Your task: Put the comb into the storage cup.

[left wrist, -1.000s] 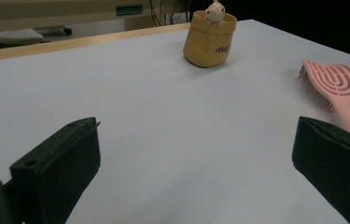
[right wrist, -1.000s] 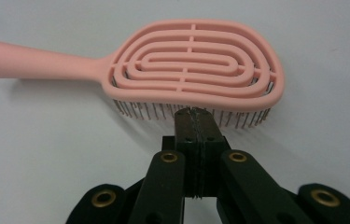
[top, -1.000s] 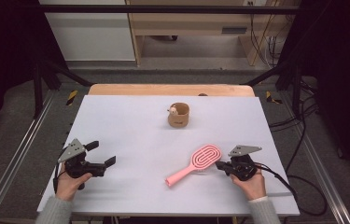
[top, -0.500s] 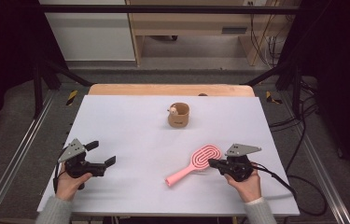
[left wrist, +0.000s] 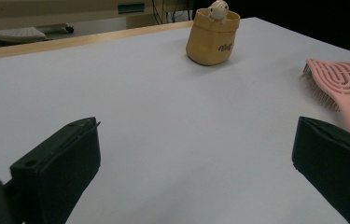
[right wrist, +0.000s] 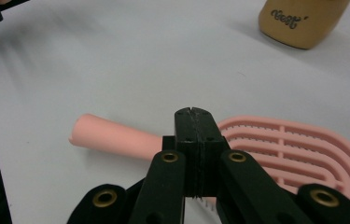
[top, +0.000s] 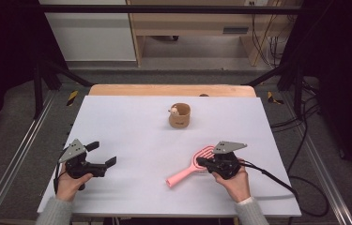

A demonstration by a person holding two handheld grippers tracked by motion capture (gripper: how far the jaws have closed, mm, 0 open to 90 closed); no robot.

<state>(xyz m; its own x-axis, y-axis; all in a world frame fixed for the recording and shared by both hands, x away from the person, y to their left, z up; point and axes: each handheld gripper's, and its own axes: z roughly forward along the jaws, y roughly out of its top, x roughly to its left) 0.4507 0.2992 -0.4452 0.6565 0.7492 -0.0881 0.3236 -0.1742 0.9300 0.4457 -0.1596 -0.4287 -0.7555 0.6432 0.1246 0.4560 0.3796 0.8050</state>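
At the left, the left gripper [top: 102,159] sits low over the white table [top: 131,126] in a hand, jaws spread wide with nothing between them. Farther back, near the middle, stands a tan cup [top: 179,116] with a small figure peeking from its rim. Nearer the right, the pink brush [top: 190,168] lies flat, handle pointing toward the front edge. The right gripper [top: 202,161] hangs just over the brush's neck, jaws pressed together and empty.
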